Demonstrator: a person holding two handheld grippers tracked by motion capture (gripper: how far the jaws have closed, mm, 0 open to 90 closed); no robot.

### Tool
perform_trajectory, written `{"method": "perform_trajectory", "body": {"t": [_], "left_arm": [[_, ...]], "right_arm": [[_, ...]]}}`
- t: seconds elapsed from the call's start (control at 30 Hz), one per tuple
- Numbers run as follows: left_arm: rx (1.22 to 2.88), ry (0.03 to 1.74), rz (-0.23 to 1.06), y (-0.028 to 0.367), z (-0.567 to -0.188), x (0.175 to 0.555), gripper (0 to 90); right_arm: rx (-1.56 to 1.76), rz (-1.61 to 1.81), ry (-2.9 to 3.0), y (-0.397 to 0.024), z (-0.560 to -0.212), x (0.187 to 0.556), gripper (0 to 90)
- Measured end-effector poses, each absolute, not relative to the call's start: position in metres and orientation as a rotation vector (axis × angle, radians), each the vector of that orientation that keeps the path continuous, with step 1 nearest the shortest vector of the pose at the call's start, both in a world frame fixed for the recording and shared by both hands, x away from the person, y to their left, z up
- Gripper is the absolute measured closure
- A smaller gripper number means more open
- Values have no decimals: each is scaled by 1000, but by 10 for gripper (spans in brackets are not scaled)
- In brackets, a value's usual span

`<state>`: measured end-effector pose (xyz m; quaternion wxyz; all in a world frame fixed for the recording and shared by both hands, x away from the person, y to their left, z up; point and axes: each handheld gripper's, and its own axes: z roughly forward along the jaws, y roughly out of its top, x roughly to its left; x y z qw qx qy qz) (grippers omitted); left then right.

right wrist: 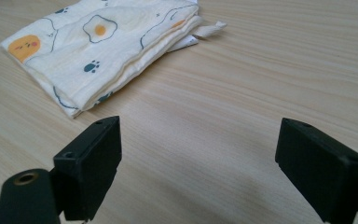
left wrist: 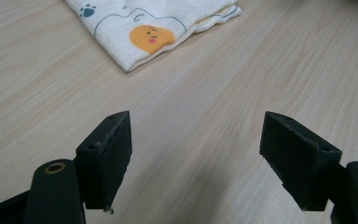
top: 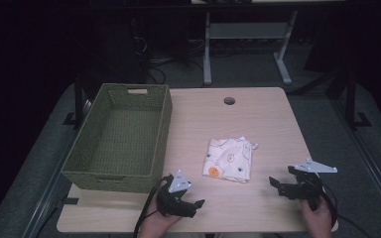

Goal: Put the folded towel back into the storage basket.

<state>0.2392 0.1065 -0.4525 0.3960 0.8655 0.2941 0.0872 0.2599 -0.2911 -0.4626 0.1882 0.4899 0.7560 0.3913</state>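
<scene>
A folded cream cloth (top: 229,158) printed with eggs, paw marks and an orange face lies flat in the middle of the light wood table (top: 258,114). My left gripper (top: 192,203) rests near the table's front edge, below and left of the cloth, jaws open and empty. In the left gripper view the cloth (left wrist: 154,28) lies ahead of the gripper (left wrist: 196,156), apart from it. My right gripper (top: 279,184) hovers at the front right, open and empty. The right gripper view shows the cloth (right wrist: 98,51) ahead to the left of the gripper (right wrist: 200,168).
A green woven basket (top: 161,129) with nothing in it stands on the table's left side, close to my left gripper. A round cable hole (top: 229,101) sits at the table's far edge. Dark floor, cables and a desk frame (top: 248,34) lie beyond.
</scene>
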Motion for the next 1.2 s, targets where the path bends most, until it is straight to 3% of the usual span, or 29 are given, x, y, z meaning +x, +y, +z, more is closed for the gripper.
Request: {"method": "perform_trajectory", "body": {"t": [0.57,0.73,0.87,1.2], "left_arm": [[2177,748,220,94,-443,241,252],[2234,697,240,78,-434,250,257],[2216,692,166,67,-427,264,251],[2309,664,249,31,-418,289,248]], "right_arm": [[1342,1049,2167,-281,-465,260,140],[1337,1051,2165,-281,-464,259,139],[1335,1057,2159,-282,-463,258,139],[1338,1061,2152,-286,-463,259,139]]}}
